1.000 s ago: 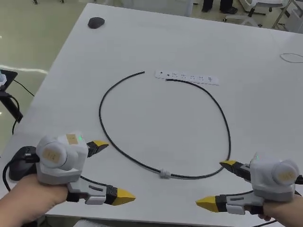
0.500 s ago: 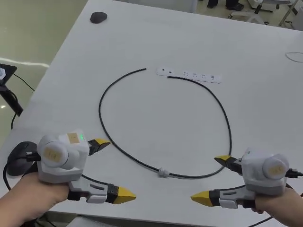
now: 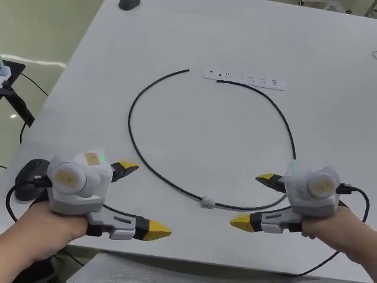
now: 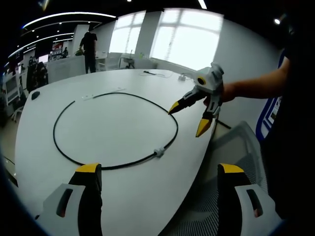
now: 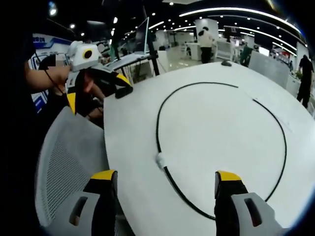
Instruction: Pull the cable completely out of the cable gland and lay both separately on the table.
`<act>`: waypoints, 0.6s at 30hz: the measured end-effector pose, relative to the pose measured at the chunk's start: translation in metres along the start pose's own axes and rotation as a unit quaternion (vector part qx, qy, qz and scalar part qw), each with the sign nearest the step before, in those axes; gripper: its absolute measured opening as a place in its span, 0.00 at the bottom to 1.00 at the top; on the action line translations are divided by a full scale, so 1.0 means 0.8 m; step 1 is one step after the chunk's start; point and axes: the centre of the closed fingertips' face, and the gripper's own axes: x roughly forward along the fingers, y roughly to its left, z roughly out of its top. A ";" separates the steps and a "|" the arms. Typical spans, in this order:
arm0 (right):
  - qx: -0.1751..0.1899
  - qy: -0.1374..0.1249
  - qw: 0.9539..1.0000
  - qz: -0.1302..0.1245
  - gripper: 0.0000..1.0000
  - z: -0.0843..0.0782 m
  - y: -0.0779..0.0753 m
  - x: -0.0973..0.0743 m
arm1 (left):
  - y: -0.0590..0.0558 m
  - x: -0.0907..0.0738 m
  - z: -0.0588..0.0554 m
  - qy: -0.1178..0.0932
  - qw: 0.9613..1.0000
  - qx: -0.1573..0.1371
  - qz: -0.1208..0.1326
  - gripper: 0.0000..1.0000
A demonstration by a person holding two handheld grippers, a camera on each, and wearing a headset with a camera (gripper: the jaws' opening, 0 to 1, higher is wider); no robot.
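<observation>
Nearest of all, the left gripper (image 3: pixel 150 199) is held in a hand (image 3: pixel 35 236) just left of the gland (image 3: pixel 207 202), its yellow-tipped jaws spread wide with nothing between them. The right gripper (image 3: pixel 246 199) is held in the other hand (image 3: pixel 330 227) just right of the gland, its jaws likewise parted and gripping nothing. Both sets of tips are aimed inward, so the gland is flanked on both sides, and neither gripper touches it. In the left gripper view the gland is seen ahead between the open jaws, with a grey mesh chair (image 4: pixel 236 142) off the table edge to its right. In the right gripper view it is framed the same way. The gland itself, a small pale fitting, is found on the white table (image 3: pixel 206 135) close to the near edge, and it is threaded on the black cable (image 3: pixel 130 121), so the two are not separated. From the gland the cable is run out both ways in one big loop lying flat on the table. One branch is swept left and away, the other right, passing under the right gripper, then away. On the far side of the loop from the gland the two ends are left apart. The left end lies free, and the right end is laid against a white power strip (image 3: pixel 244 79). Farther beyond the gland, at the far left of the table, a dark mouse (image 3: pixel 129 3) is partly cut off by the frame.
</observation>
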 end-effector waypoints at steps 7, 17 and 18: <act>-0.019 0.012 1.000 0.015 0.76 0.008 0.001 0.023 | 0.001 0.003 -0.005 0.001 1.000 -0.007 0.000 0.97; -0.044 0.043 0.997 0.039 0.65 0.006 0.007 0.049 | 0.001 0.002 -0.008 -0.004 1.000 -0.015 -0.001 0.97; -0.047 0.046 0.997 0.040 0.63 0.006 0.007 0.051 | 0.001 0.002 -0.009 -0.003 1.000 -0.014 -0.002 0.97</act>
